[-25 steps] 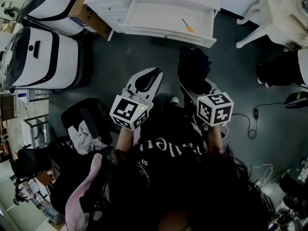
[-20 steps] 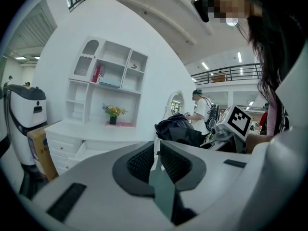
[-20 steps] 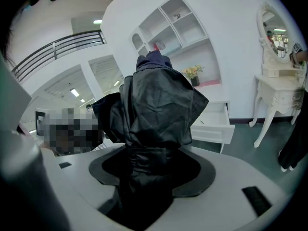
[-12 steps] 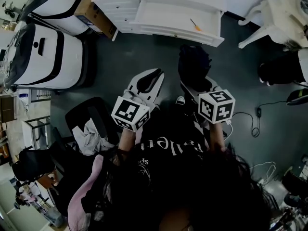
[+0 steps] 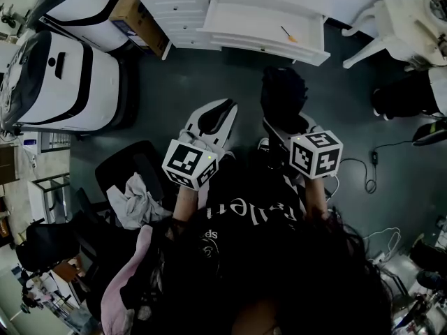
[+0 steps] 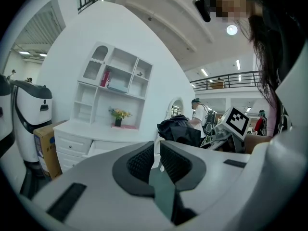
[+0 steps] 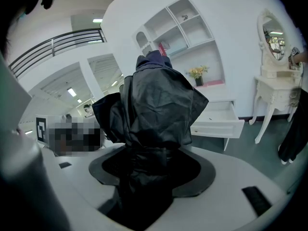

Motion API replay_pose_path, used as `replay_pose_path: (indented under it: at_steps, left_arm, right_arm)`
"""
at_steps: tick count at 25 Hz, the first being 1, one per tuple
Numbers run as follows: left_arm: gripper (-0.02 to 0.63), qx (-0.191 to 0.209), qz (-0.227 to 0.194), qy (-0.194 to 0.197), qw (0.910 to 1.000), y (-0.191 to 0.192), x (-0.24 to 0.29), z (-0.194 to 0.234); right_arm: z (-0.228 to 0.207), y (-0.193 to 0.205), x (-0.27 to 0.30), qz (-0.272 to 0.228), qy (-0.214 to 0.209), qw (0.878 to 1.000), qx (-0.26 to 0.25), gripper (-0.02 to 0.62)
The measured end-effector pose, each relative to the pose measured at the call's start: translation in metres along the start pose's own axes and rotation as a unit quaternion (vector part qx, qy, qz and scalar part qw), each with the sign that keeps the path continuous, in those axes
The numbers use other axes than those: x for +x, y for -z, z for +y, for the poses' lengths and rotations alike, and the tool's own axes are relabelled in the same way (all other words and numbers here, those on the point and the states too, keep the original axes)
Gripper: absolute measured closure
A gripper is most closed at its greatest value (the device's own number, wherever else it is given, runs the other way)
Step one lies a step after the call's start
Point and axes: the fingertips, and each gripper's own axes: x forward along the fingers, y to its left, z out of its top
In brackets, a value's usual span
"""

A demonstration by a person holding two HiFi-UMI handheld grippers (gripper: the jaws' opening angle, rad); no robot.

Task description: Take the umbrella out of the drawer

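While pinching the bunched black umbrella (image 7: 155, 105) in the right gripper (image 7: 153, 170), with the left gripper (image 6: 155, 163) pressed together on nothing, holds it upright, well apart from the open white drawer (image 5: 244, 21). Risks dropping it if gripping only slack fabric, not the shaft.

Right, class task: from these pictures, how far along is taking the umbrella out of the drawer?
Done: the black umbrella is clear of the open white drawer, which shows only a small orange-handled tool. In hand: the right gripper has its fingers clamped on the umbrella; the left gripper holds nothing. Left: probably only setting the umbrella down somewhere.
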Motion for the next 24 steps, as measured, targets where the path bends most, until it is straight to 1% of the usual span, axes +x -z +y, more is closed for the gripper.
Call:
replay_pose_path:
  at_steps: [11,24]
  left_arm:
    - [0.557,-0.001,-0.003,0.009,1.0000,0.000,-0.018,0.022]
    - [0.557,-0.002,-0.001,0.011,0.9999,-0.005,0.004,0.029]
  right_arm:
    - [0.019,0.002,0.017,0.002,0.012,1.000,0.000,0.314]
    - [0.000,-0.010,0.024,0.007,0.015,1.000,0.002,0.314]
